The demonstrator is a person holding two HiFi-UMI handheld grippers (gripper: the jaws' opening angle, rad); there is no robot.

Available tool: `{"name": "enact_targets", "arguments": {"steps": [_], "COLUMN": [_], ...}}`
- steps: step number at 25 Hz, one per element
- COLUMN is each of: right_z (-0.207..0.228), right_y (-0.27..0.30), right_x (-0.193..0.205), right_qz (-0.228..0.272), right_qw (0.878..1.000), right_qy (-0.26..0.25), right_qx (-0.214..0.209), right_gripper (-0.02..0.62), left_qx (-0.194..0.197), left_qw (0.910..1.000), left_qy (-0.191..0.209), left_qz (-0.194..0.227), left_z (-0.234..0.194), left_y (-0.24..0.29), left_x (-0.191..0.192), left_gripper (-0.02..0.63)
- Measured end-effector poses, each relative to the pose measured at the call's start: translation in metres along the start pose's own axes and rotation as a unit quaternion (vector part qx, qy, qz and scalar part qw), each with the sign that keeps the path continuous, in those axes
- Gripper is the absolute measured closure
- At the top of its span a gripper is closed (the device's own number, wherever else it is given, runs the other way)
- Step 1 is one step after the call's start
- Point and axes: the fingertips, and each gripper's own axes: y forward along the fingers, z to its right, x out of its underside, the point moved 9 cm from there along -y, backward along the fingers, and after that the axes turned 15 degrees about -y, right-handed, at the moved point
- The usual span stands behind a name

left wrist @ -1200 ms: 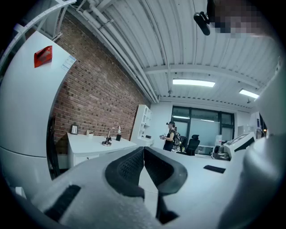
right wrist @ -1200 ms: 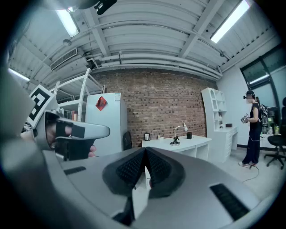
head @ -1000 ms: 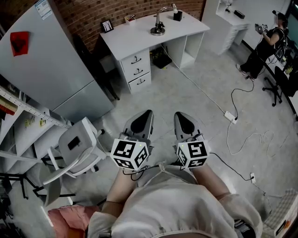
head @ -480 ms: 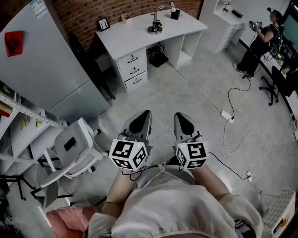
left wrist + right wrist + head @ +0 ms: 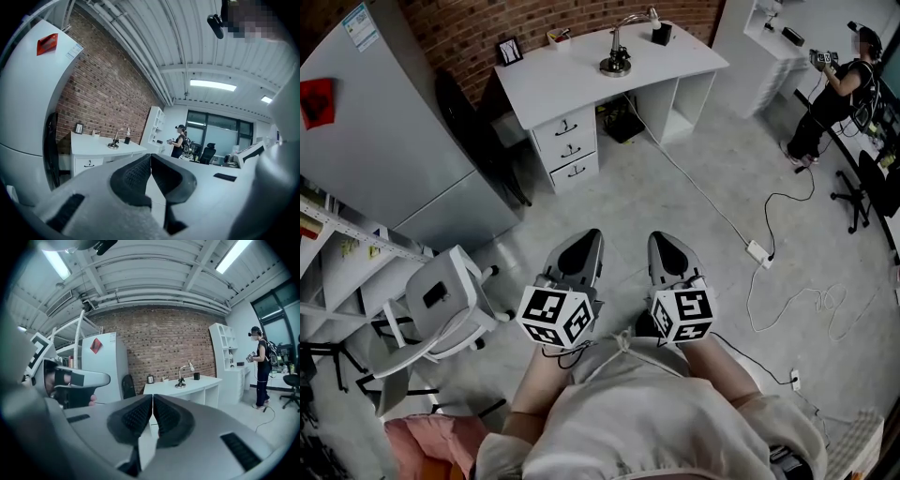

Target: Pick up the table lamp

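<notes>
Well apart from both grippers, the table lamp (image 5: pixel 619 49) stands upright on the white desk (image 5: pixel 572 86) that sits against the brick wall (image 5: pixel 478 28) at the far side of the room. It has a round metallic base and a thin curved neck, and its head reaches toward the right end of the desk, where a small black cup (image 5: pixel 662 34) stands near the back corner. A picture frame (image 5: pixel 509 51) stands at the desk's left back edge. The left gripper (image 5: pixel 585 240) and the right gripper (image 5: pixel 662 242) are held side by side, low in front of the person's body, both pointing across the bare grey floor (image 5: pixel 675 202) toward the desk. Each gripper's own view shows its two dark ribbed pads pressed together with nothing between them, and the lamp appears small and distant beyond the tips. A tall grey refrigerator (image 5: pixel 389 131) stands left of the desk, and a white chair (image 5: pixel 441 305) sits near the left gripper. A cable (image 5: pixel 694 183) runs from under the desk to a power strip (image 5: pixel 759 250). Another person (image 5: pixel 825 98) stands at the far right.
</notes>
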Motion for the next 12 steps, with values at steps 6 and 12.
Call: {"name": "enact_targets", "arguments": {"steps": [6,12], "right_z": [0.080,0.180], "right_y": [0.040,0.074], "right_x": [0.006,0.014], "right_qz": [0.004,0.001], "right_qw": [1.000,0.999], "right_qy": [0.003,0.000], "right_qx": [-0.030,-0.047], "right_gripper": [0.568,0.568], "left_qx": [-0.031,-0.048], "left_qw": [0.9994,0.9984], "left_qy": [-0.007,-0.024], "left_qz": [0.013,0.017], "left_z": [0.014,0.041], "left_y": [0.077,0.171], "left_x": [0.003,0.017], "left_gripper": [0.586,0.586]}}
